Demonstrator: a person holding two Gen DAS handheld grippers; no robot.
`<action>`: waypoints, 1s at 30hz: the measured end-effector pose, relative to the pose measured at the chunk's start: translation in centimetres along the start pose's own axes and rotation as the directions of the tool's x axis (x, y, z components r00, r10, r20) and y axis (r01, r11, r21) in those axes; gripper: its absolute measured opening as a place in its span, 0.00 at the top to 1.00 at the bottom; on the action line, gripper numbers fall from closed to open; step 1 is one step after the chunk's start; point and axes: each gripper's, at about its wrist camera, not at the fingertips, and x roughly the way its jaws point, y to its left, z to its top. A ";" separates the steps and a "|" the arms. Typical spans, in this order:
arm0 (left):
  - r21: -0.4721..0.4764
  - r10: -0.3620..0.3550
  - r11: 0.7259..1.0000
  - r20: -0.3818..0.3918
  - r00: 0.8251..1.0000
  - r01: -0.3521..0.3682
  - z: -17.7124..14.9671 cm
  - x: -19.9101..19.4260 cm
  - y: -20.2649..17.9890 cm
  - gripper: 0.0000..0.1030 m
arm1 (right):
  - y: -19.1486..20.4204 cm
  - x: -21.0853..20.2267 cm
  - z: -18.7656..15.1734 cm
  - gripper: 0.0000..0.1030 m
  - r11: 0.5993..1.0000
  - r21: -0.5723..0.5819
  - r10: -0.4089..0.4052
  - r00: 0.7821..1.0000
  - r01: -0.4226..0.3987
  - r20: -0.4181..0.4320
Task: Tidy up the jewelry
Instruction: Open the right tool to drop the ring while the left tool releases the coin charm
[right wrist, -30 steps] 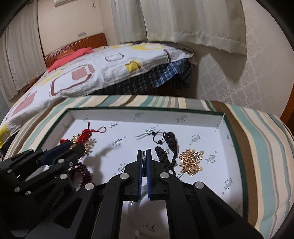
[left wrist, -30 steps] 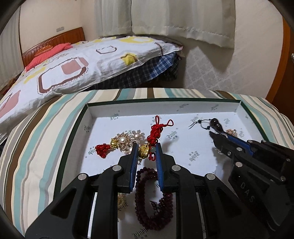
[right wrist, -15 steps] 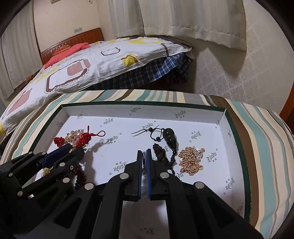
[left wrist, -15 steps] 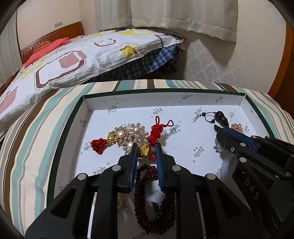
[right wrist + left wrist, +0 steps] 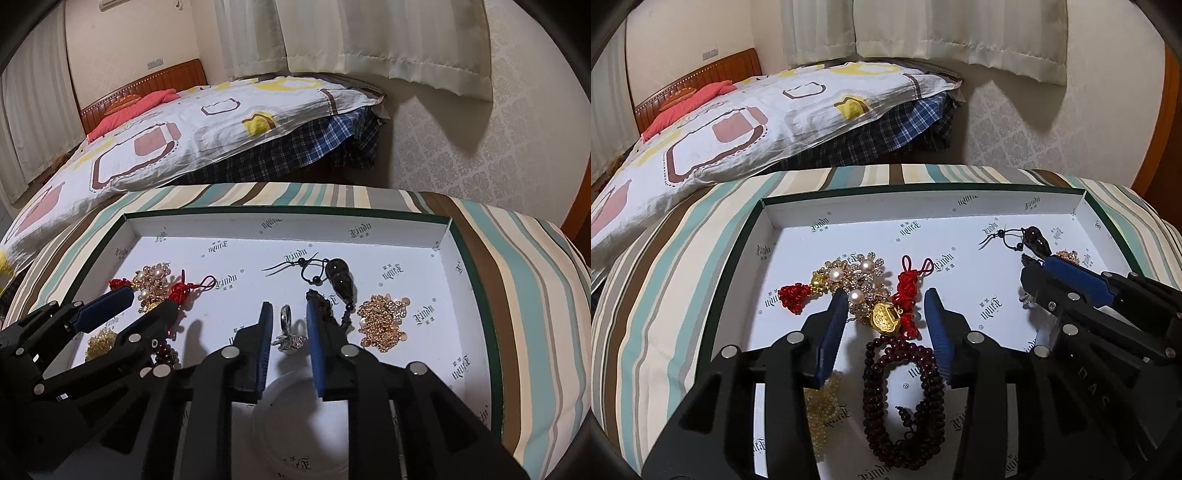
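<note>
Opened both tongs within the last half second: left tongs [image 5: 884, 306] from a pinch on the gold pendant [image 5: 885, 315] to a moderate gap, right tongs [image 5: 288, 321] from fully closed to a narrow gap. Left nothing gripped by either.

Pendant lay loose between the left tips, on red knotted cord [image 5: 909, 291], touching the pearl brooch [image 5: 855, 280] just left of it; dark bead strand [image 5: 899, 391] coiled just below.

Ring [image 5: 288, 328], silver with a sparkly setting, stood between the right tips, untouched; gold chain pile [image 5: 382, 325] lay right of them, dark gourd charm [image 5: 340, 280] beyond.

All sat inside the white box tray [image 5: 295, 227].

Judged light, limp, tangle-prone; cord and chain likely to drag neighbours. Best taken by pendant body or knot. Ring rigid, slippery; grip across the band.
</note>
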 end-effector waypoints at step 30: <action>-0.031 0.004 1.000 0.027 1.000 -0.004 -0.2 -2.0 0.6 0.19 | -3.0 -2.4 -0.8 0.40 0.996 0.062 -0.065 0.997 0.062 0.050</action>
